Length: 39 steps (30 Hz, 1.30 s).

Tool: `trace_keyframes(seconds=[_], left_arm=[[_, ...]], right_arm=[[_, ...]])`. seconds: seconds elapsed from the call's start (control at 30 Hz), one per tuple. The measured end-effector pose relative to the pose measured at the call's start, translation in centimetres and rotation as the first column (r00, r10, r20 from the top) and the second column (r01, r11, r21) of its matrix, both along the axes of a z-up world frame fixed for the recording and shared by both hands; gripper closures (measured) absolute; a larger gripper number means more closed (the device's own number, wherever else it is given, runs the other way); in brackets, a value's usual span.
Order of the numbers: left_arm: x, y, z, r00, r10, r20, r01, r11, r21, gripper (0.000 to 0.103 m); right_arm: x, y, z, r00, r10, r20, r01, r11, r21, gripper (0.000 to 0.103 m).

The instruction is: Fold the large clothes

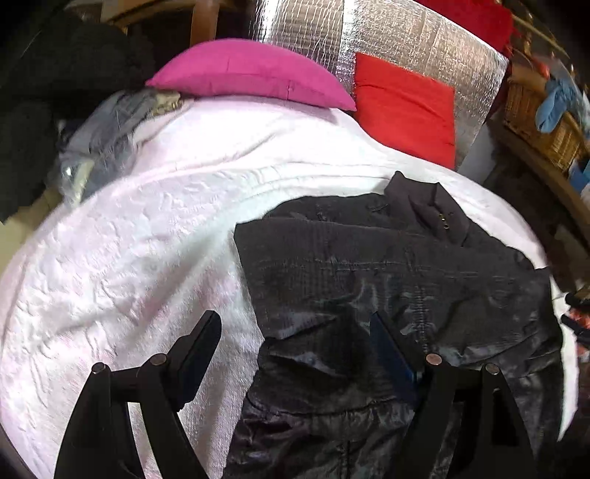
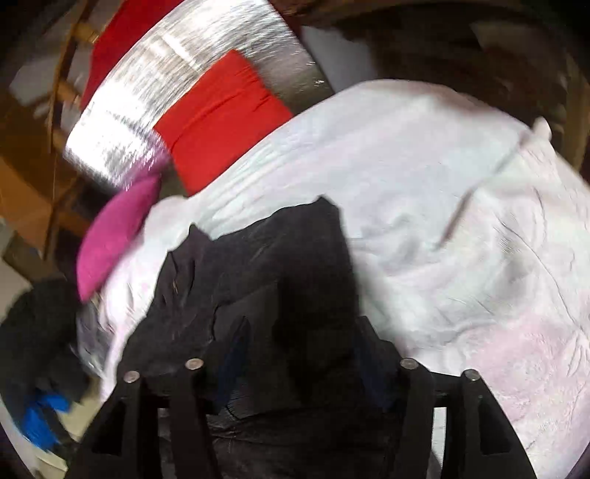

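A dark shiny quilted jacket (image 1: 387,280) lies partly folded on a white bedspread (image 1: 140,239), its collar toward the far right. My left gripper (image 1: 295,331) is open above the jacket's lower left part, with one finger over the bedspread and the other over the jacket. In the right wrist view the jacket (image 2: 265,265) fills the centre, blurred by motion. My right gripper (image 2: 302,350) is open over the dark fabric, with cloth lying between its fingers; whether they touch it cannot be told.
A magenta pillow (image 1: 250,73) and a red cushion (image 1: 405,110) lean on a silver foil panel (image 1: 405,33) at the bed's head. Grey clothes (image 1: 99,147) are piled at the left edge. A wicker basket (image 1: 538,121) stands on the right.
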State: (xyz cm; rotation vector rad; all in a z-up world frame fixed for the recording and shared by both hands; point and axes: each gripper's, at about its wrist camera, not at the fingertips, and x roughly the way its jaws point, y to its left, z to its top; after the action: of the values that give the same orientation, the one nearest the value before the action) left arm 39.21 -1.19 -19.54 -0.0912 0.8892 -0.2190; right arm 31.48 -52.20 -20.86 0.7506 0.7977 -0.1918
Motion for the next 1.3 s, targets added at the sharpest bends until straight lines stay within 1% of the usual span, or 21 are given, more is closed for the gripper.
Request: trace_keyframes(seconds=[0.07, 0.13, 0.2, 0.33, 0.4, 0.47, 0.5, 0.53, 0.57, 0.67, 0.77, 0.83, 0.87, 0.9, 0.97, 1.0, 1.03, 1.1, 1.13, 1.2, 1.3], left_arm=[[0.2, 0.4, -0.4, 1.000, 0.006, -0.024, -0.006, 1.000, 0.006, 0.020], [0.7, 0.8, -1.0, 0.998, 0.034, -0.050, -0.032, 0.999, 0.024, 0.020], [0.8, 1.1, -1.4, 0.996, 0.047, -0.073, -0.047, 0.999, -0.005, 0.020], [1.6, 1.3, -2.3, 0.991, 0.034, -0.132, -0.044, 0.996, -0.074, 0.020], [1.7, 0.9, -2.8, 0.988, 0.013, -0.151, -0.027, 0.995, -0.091, 0.020], [1.9, 0.7, -3.4, 0.983, -0.020, -0.181, -0.006, 0.990, -0.141, 0.020], [2.0, 0.7, -3.6, 0.981, -0.027, -0.191, -0.004, 0.987, -0.159, 0.021], [2.1, 0.7, -3.9, 0.978, -0.040, -0.203, 0.000, 0.981, -0.193, 0.031], [1.9, 0.6, -4.1, 0.977, -0.046, -0.210, 0.002, 0.979, -0.205, 0.034], [2.0, 0.7, -4.1, 0.978, -0.050, -0.203, 0.004, 0.976, -0.219, 0.038], [2.3, 1.1, -4.4, 0.974, -0.038, -0.222, -0.019, 0.968, -0.249, 0.038], [2.6, 1.7, -4.9, 0.967, -0.026, -0.252, -0.046, 0.960, -0.277, 0.030], [2.6, 1.8, -5.0, 0.966, -0.027, -0.256, -0.050, 0.955, -0.291, 0.029], [2.7, 1.7, -5.1, 0.967, -0.031, -0.254, -0.050, 0.951, -0.306, 0.025], [2.8, 1.5, -5.0, 0.969, -0.047, -0.243, -0.033, 0.948, -0.315, 0.024], [2.6, 1.1, -4.9, 0.972, -0.055, -0.227, -0.018, 0.950, -0.311, 0.026], [2.5, 0.8, -4.7, 0.977, -0.050, -0.209, -0.012, 0.958, -0.288, 0.039], [2.5, 0.1, -4.4, 0.983, -0.051, -0.176, 0.008, 0.971, -0.238, 0.051], [2.4, 0.0, -4.0, 0.986, -0.051, -0.157, 0.013, 0.972, -0.233, 0.058], [2.1, 0.1, -3.3, 0.990, -0.055, -0.132, 0.023, 0.971, -0.236, 0.063], [2.0, 0.4, -2.9, 0.992, -0.053, -0.113, 0.026, 0.973, -0.229, 0.064]], right_arm=[[-0.7, -0.6, 0.1, 1.000, 0.003, 0.023, -0.004, 1.000, 0.030, 0.037], [-0.9, -0.2, 0.1, 1.000, 0.013, -0.002, -0.013, 1.000, 0.002, 0.037], [-1.2, -0.6, 0.0, 1.000, -0.004, -0.008, 0.003, 1.000, -0.023, 0.030], [-0.7, -1.7, -2.3, 0.999, 0.002, -0.033, 0.001, 0.997, 0.075, 0.028], [0.0, -1.6, -3.5, 0.998, 0.035, -0.051, -0.029, 0.993, 0.113, 0.028], [1.0, -1.4, -4.9, 0.996, 0.081, -0.045, -0.072, 0.982, 0.176, 0.028], [1.4, -1.2, -5.3, 0.995, 0.097, -0.039, -0.087, 0.977, 0.196, 0.028], [1.9, -0.9, -5.8, 0.992, 0.124, -0.034, -0.113, 0.969, 0.220, 0.027], [2.4, -0.6, -6.1, 0.989, 0.146, -0.032, -0.135, 0.964, 0.230, 0.027], [3.3, 1.0, -6.1, 0.981, 0.191, -0.022, -0.185, 0.971, 0.153, 0.027], [3.2, 2.1, -5.6, 0.974, 0.224, 0.021, -0.225, 0.964, 0.143, 0.045], [3.3, 2.9, -5.2, 0.971, 0.239, 0.012, -0.239, 0.968, 0.074, 0.045], [3.4, 3.1, -5.4, 0.973, 0.232, 0.004, -0.232, 0.971, 0.065, 0.045], [3.6, 3.1, -5.8, 0.975, 0.222, -0.009, -0.221, 0.974, 0.058, 0.042], [3.7, 3.3, -6.0, 0.976, 0.216, -0.009, -0.215, 0.975, 0.058, 0.037], [3.7, 3.5, -5.8, 0.975, 0.223, -0.006, -0.222, 0.974, 0.041, 0.037], [3.8, 3.9, -5.5, 0.973, 0.232, -0.007, -0.232, 0.973, 0.004, 0.039], [4.0, 4.3, -5.2, 0.973, 0.232, -0.017, -0.233, 0.971, -0.053, 0.058], [3.9, 4.3, -5.0, 0.975, 0.220, -0.012, -0.220, 0.973, -0.062, 0.062], [3.4, 4.0, -3.9, 0.981, 0.193, 0.026, -0.191, 0.979, -0.069, 0.070], [3.0, 4.0, -2.4, 0.981, 0.180, 0.073, -0.173, 0.981, -0.092, 0.071]])
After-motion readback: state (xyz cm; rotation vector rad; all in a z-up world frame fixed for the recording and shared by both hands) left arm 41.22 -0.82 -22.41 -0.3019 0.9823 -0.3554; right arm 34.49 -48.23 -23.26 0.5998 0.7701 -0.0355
